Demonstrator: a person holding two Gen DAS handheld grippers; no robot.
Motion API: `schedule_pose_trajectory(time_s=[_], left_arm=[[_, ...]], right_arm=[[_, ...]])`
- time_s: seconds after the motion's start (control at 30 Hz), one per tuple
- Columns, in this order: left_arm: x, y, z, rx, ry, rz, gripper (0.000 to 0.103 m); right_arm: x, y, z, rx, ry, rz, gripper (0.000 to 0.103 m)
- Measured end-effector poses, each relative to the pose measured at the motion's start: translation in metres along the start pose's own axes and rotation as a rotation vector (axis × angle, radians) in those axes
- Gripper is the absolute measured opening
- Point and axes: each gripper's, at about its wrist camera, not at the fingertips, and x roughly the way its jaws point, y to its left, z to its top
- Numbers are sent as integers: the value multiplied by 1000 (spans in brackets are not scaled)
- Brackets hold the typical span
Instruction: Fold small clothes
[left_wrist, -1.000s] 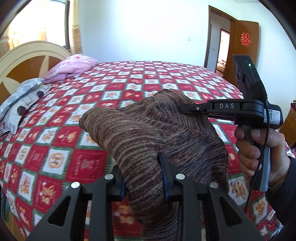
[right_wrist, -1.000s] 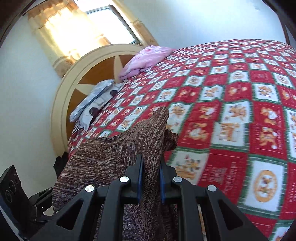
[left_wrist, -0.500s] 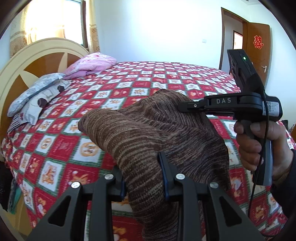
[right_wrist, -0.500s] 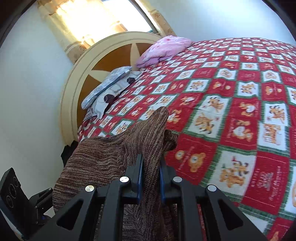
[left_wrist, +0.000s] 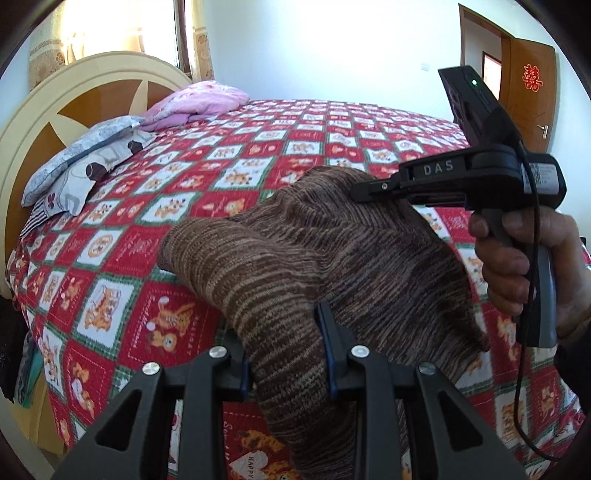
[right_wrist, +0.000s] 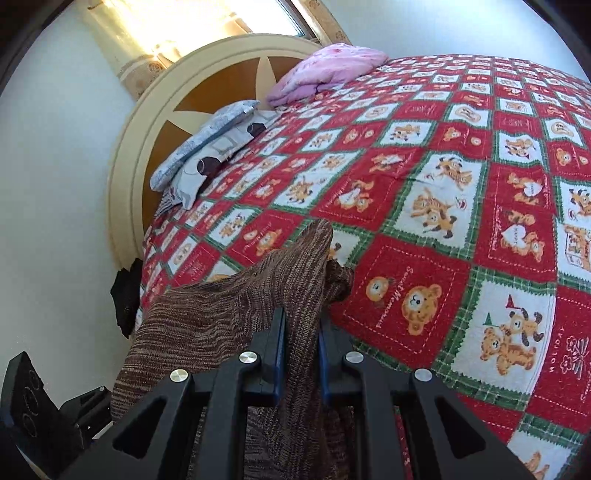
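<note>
Both tongs hold one brown striped knit garment (left_wrist: 332, 258) up above the bed (left_wrist: 221, 177). The left tongs (left_wrist: 286, 354) are clamped on a thick fold of it, which bulges between the blue pads and hangs down below them. The right tongs (right_wrist: 299, 350) are closed tight on another bunch of the same knit, a point of cloth sticking out past their tips. From the left wrist camera the right tongs (left_wrist: 356, 190) show from the side, gripped by the right hand (left_wrist: 532, 266), their tip pinching the garment's upper edge. The bed wears a red checked quilt with bear pictures. A pink blanket (right_wrist: 328, 70) and grey pillows (right_wrist: 210, 147) lie by the round headboard (left_wrist: 74, 96).
</note>
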Motion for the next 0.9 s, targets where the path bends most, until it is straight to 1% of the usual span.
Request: schedule_pose_trajectory(time_s=[0.17, 0.3, 0.43, 0.57, 0.7, 0.73, 0.8, 0.87, 0.9], left_arm=[[6, 3, -9, -7, 4, 2, 31], [14, 4, -14, -32, 27, -2, 32], [16, 1, -17, -33, 16, 12, 34], [18, 4, -20, -51, 4, 18, 40], [18, 6, -21, -55, -3, 17, 41], [17, 6, -21, -57, -4, 17, 41], [16, 7, -21, -61, -3, 19, 45], [13, 8, -21, -67, -9, 17, 56], [12, 9, -21, -68, -9, 13, 59]], right_arm=[[9, -7, 0, 21, 11, -4, 14], [18, -14, -3, 41, 25, -17, 14], [29, -22, -6, 62, 50, -30, 15], [30, -26, -8, 79, 55, -13, 15], [28, -26, -8, 69, 58, -10, 17], [27, -27, -9, 78, 56, -5, 21], [24, -28, -10, 88, 52, -5, 27], [20, -29, -13, 95, 57, -10, 44], [18, -30, -15, 100, 60, -1, 47]])
